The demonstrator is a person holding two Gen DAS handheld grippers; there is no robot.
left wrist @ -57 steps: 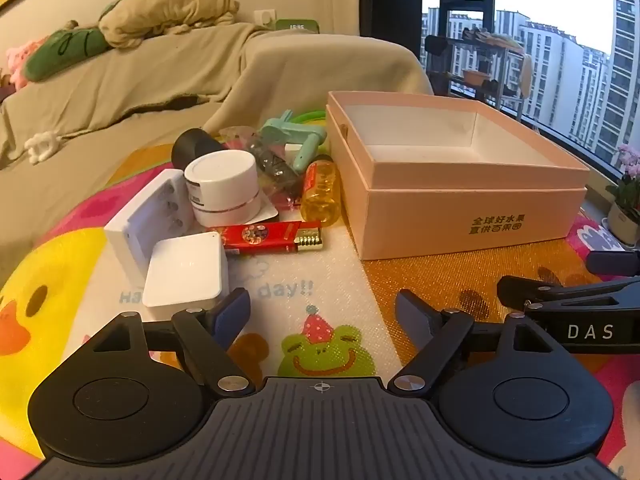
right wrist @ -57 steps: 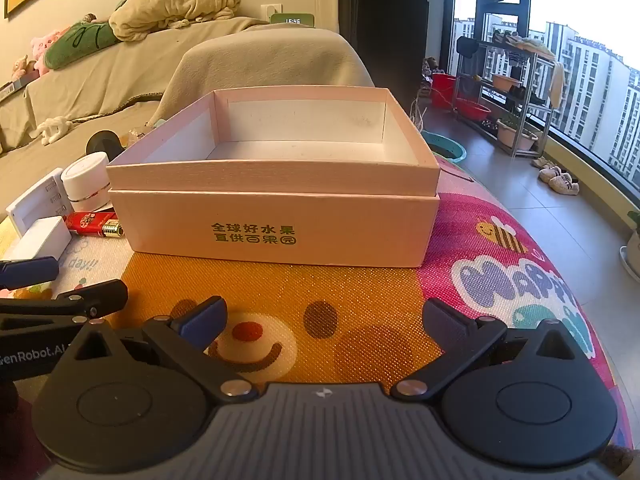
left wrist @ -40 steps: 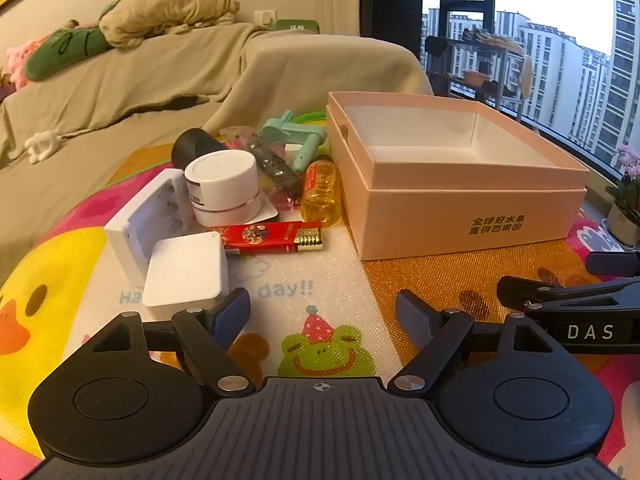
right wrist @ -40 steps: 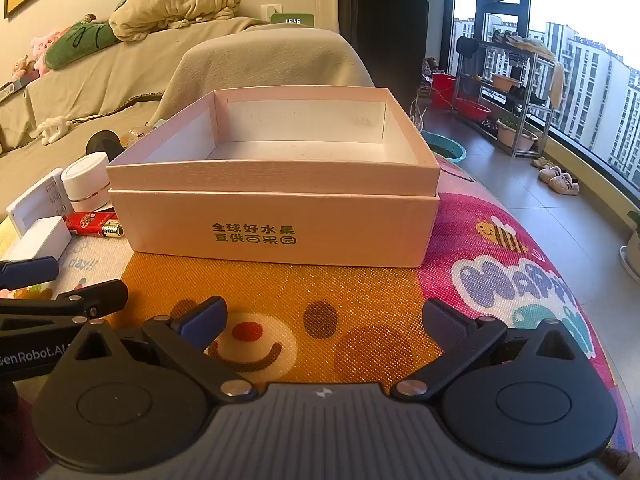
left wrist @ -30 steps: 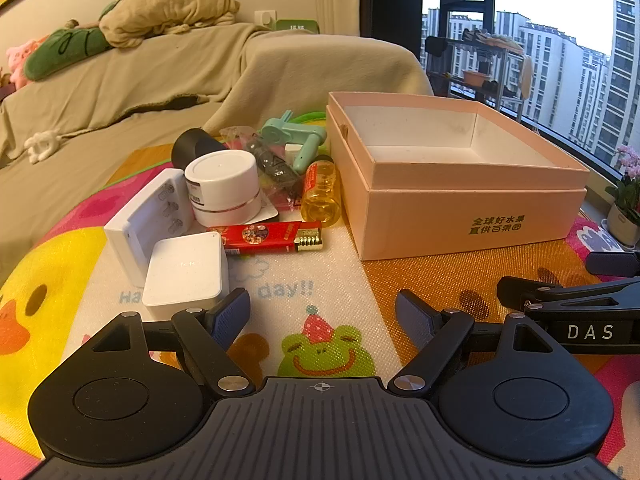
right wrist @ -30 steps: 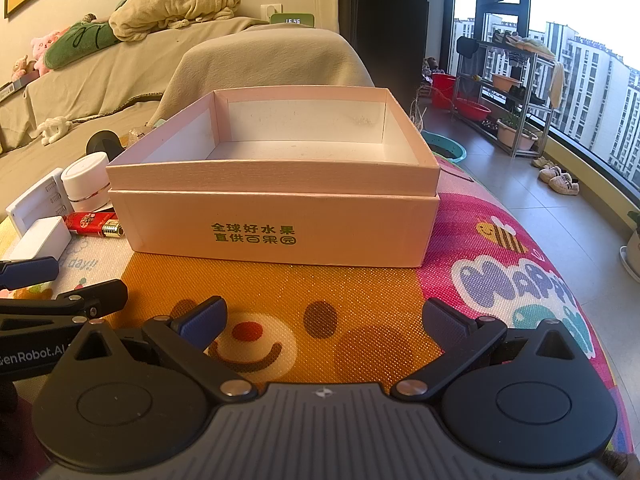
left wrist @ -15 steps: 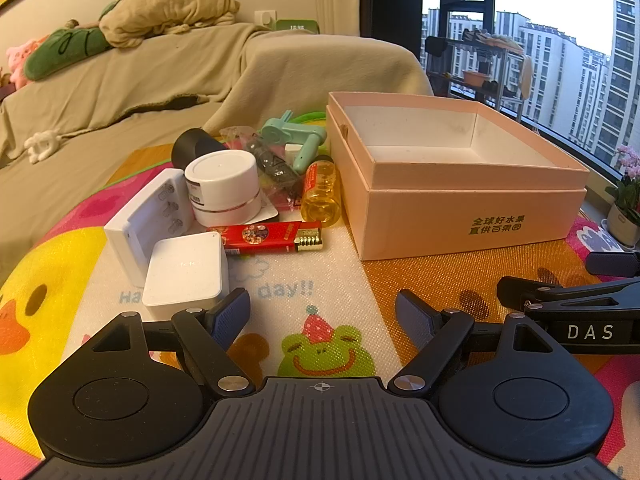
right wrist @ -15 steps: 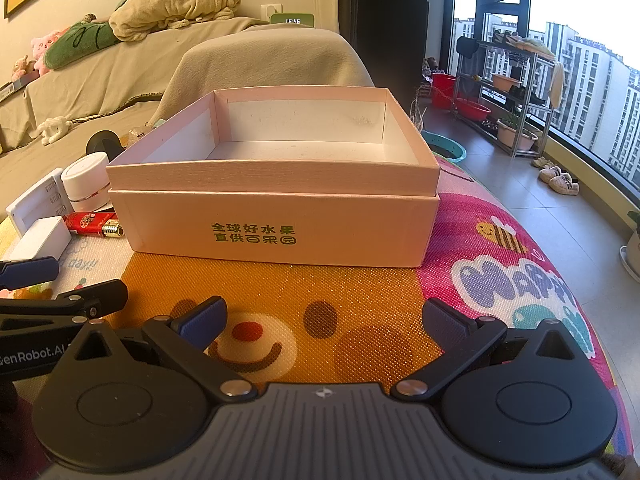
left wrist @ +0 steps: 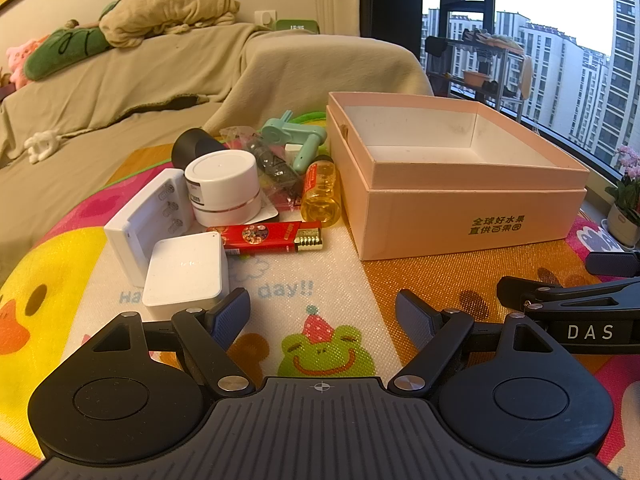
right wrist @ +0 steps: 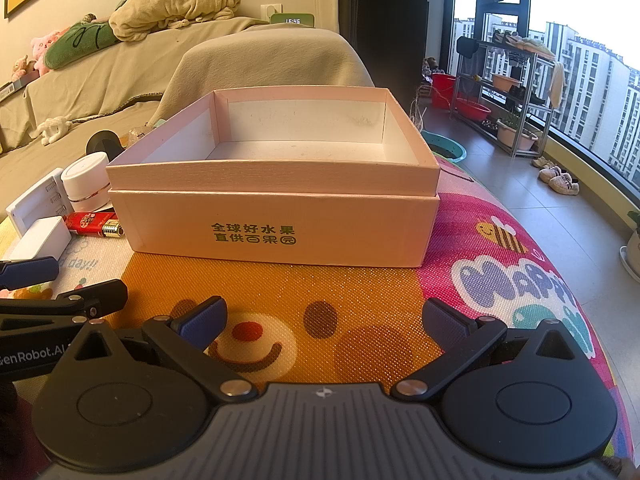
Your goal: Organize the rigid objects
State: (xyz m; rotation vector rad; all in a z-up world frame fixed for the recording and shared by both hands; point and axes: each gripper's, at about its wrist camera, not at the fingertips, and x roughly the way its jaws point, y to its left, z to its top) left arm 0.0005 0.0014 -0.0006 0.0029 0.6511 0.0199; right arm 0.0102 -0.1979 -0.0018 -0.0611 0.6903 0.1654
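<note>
With both our left gripper [left wrist: 323, 314] and right gripper [right wrist: 324, 320] spread wide and empty, the clutter [left wrist: 248, 196] sits heaped left of the empty box [left wrist: 472, 216], where we judge a careless grab could topple the pile.

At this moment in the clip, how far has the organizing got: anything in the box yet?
Nothing looks done: the pink box shows only bare white floor inside. Nothing is in hand either; the left gripper and right gripper are both open and empty over the mat. All of it is left: the white cube, red lighter, white jar, amber bottle and the rest sit piled left of the box.
</note>
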